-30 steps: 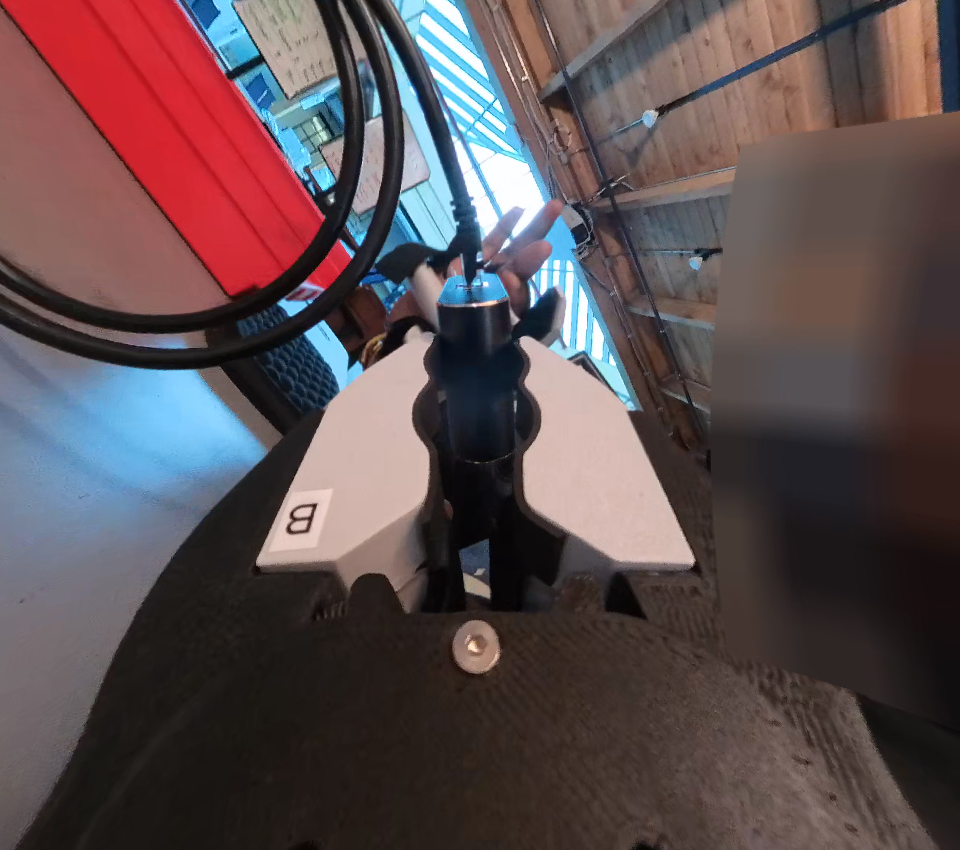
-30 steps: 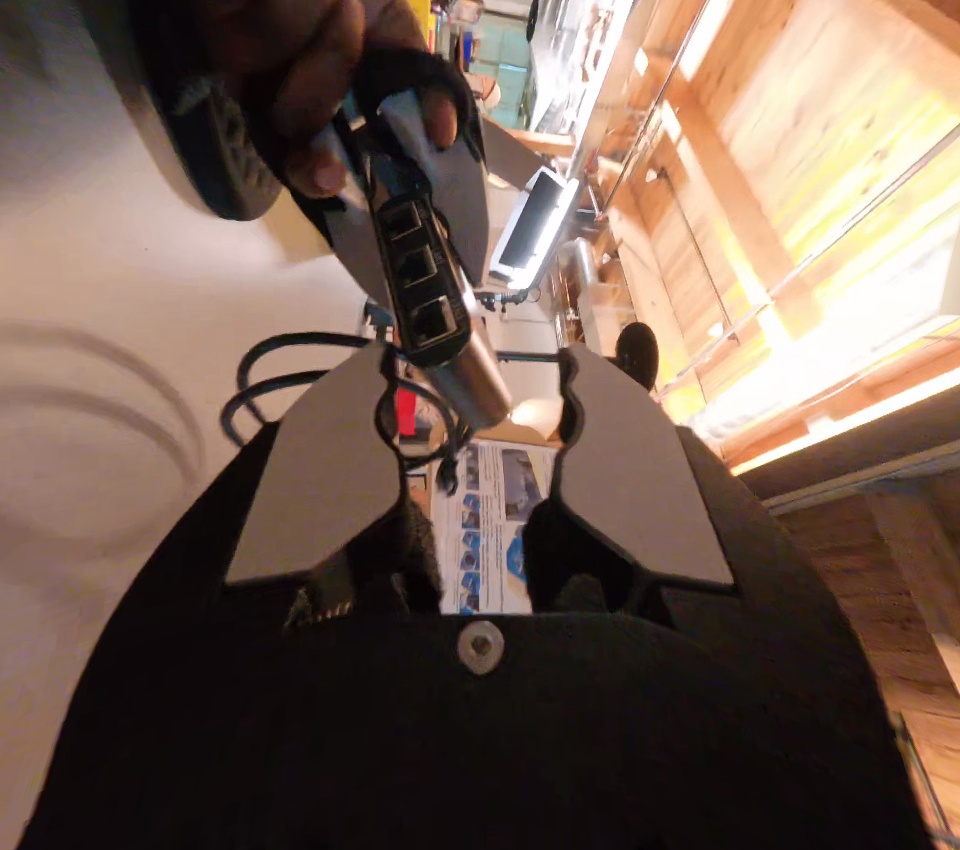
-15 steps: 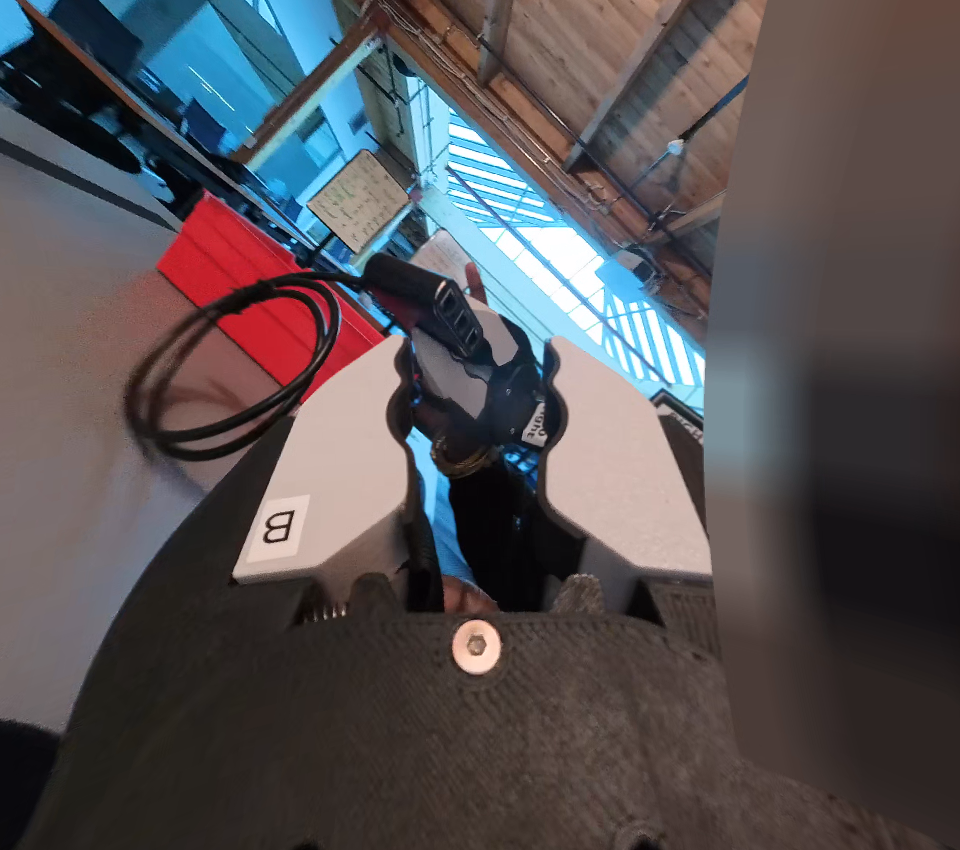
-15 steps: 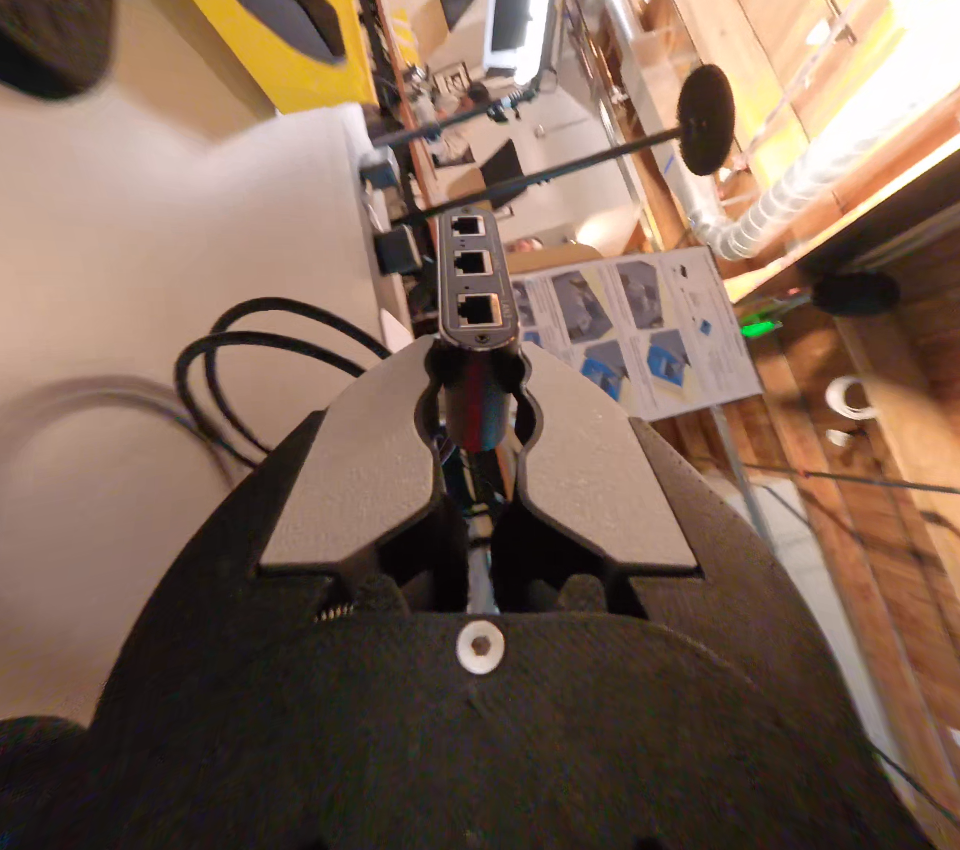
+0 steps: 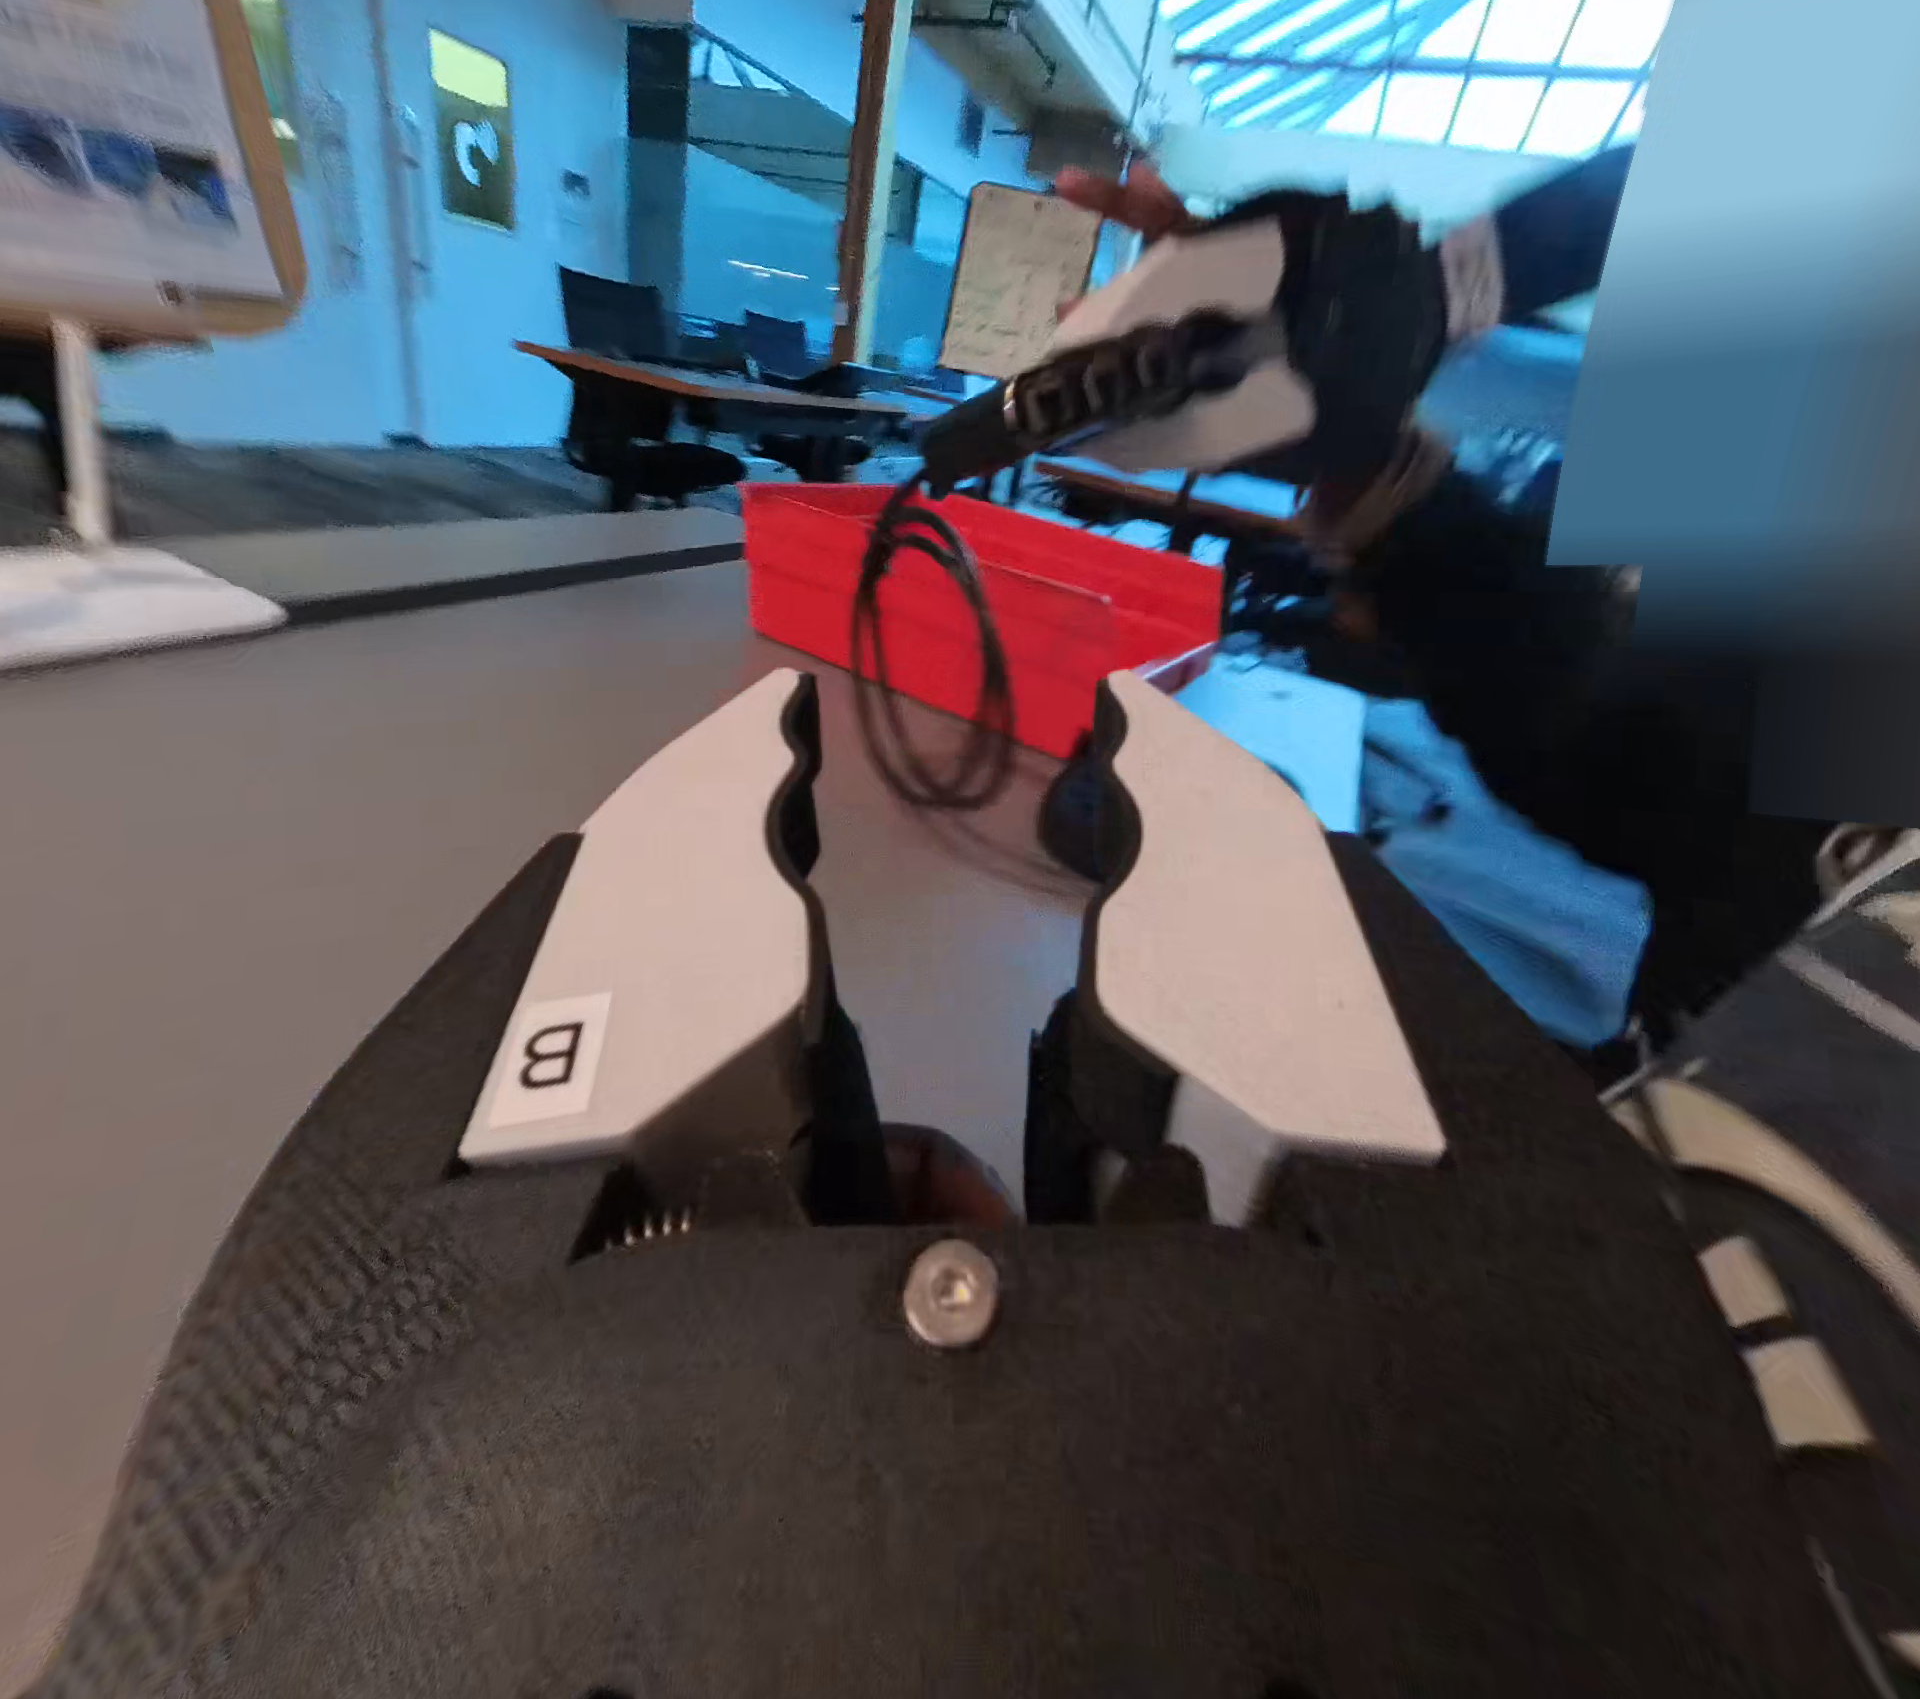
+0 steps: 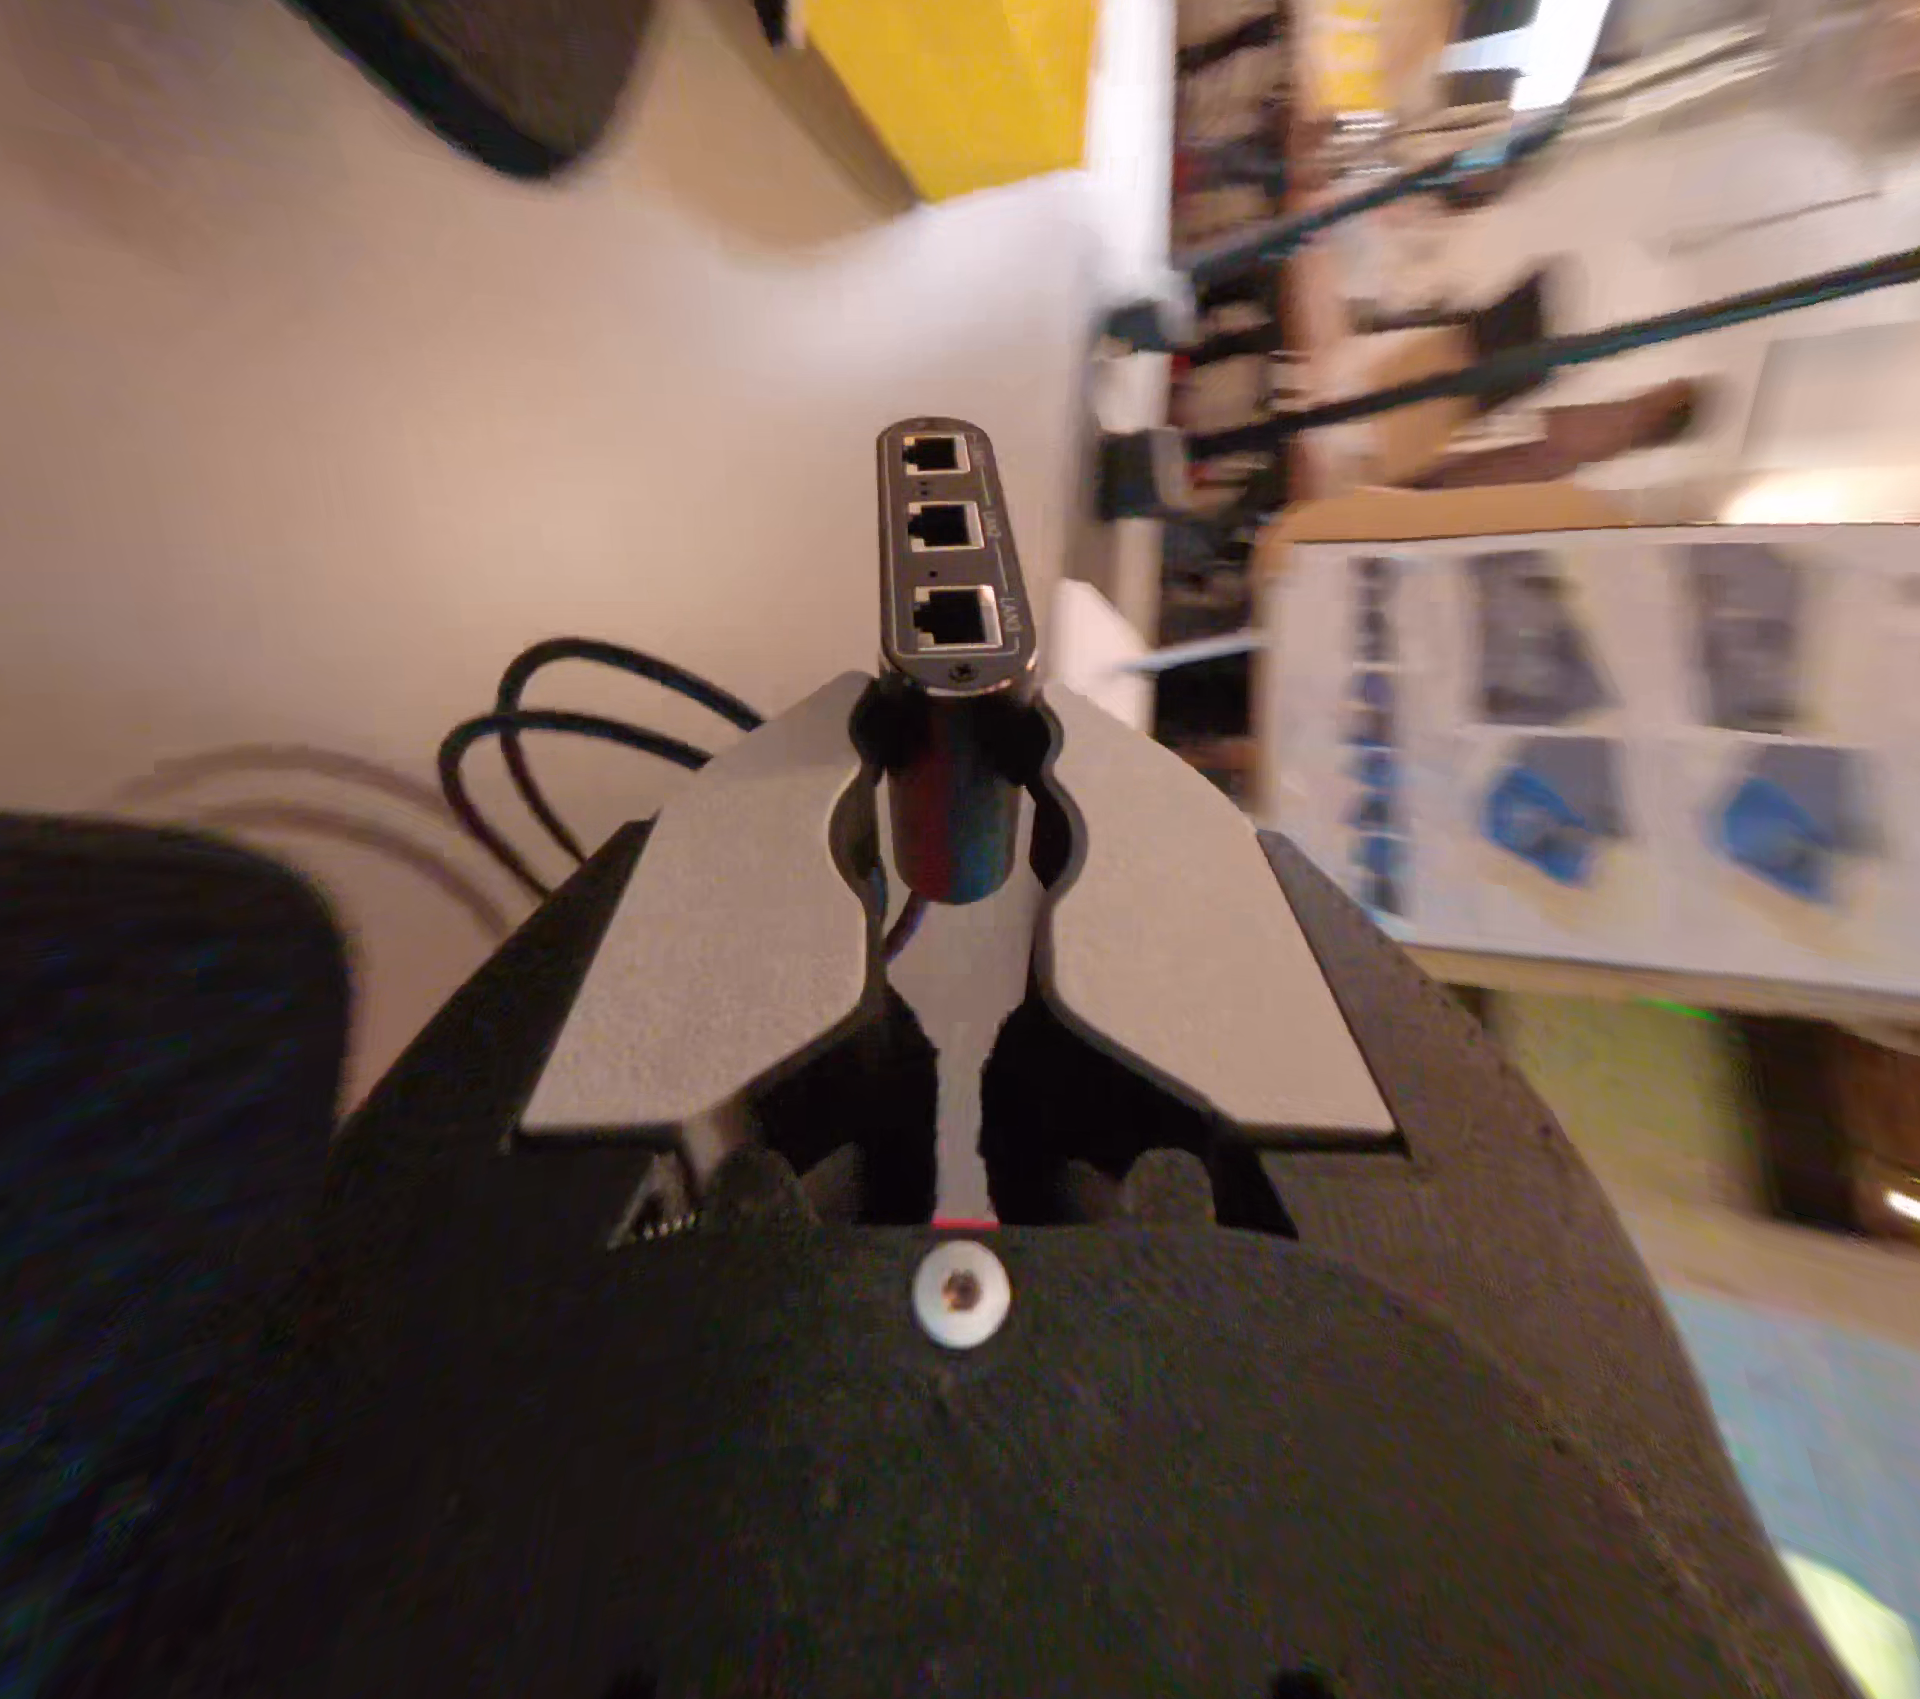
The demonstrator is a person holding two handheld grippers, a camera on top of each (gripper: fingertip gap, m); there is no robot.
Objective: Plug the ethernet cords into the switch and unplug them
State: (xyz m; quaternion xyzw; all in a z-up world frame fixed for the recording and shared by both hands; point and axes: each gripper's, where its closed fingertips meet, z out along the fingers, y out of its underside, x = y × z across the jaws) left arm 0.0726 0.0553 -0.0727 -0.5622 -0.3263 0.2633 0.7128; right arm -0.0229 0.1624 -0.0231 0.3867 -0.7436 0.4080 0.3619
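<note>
Left gripper [image 5: 951,776]: two pale grey angular fingers [image 5: 686,943] with scalloped black inner edges, seated in a black textured housing. A white sticker [image 5: 549,1055] sat at the base of one finger. One silver hex screw [image 5: 951,1291] was centred on the housing; a small coil spring [image 5: 655,1221] showed beneath the finger base.

Right gripper [image 6: 956,719]: identical build, grey fingers [image 6: 748,932], black textured shell, one silver screw [image 6: 961,1294].

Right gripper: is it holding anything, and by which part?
Yes. The right gripper is shut on the switch, clamping its dark cylindrical end below the three empty ports.
</note>
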